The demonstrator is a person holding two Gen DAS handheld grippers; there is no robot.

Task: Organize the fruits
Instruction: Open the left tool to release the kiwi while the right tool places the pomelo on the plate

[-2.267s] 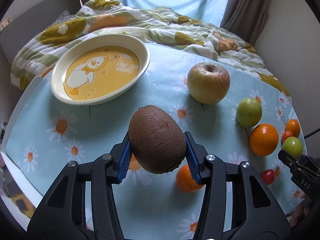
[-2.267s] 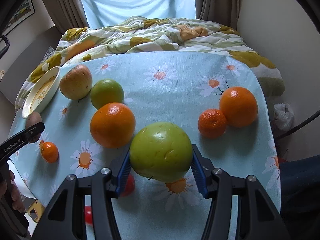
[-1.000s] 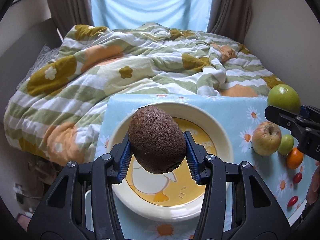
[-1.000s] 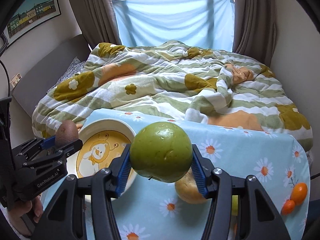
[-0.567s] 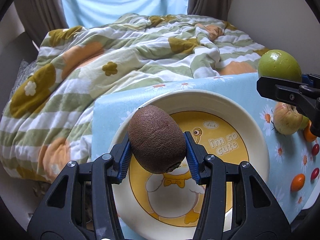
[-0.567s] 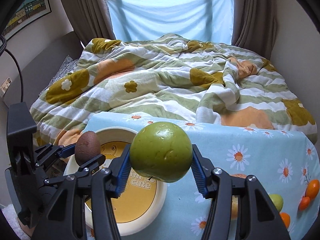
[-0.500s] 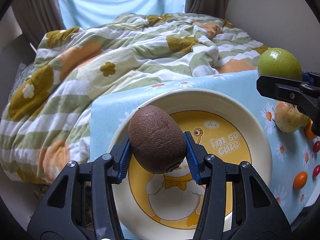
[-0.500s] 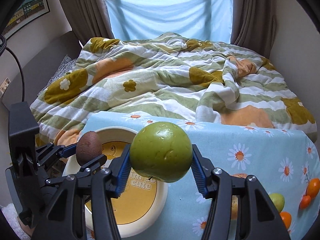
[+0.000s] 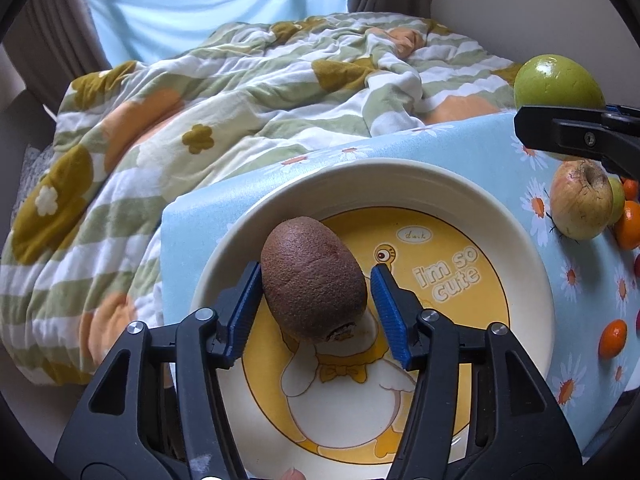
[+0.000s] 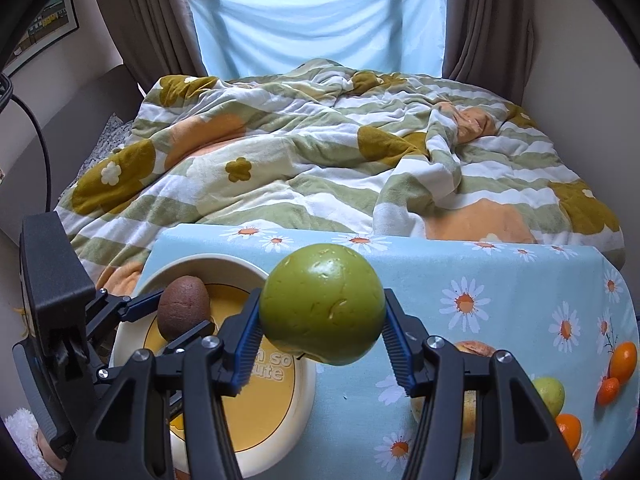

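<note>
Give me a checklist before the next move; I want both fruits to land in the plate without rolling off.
1. Kiwi over the plate: ok, above the yellow centre.
2. Left gripper released: ok, the right pad stands clear of the kiwi; whether the left pad touches, cannot tell.
3. Kiwi resting on the plate: cannot tell.
4. Right gripper holding the green apple: ok, both pads press it.
5. Green apple over the plate: cannot tell; it appears near the right rim.
6. Room left in the plate: ok, only the kiwi is there.
</note>
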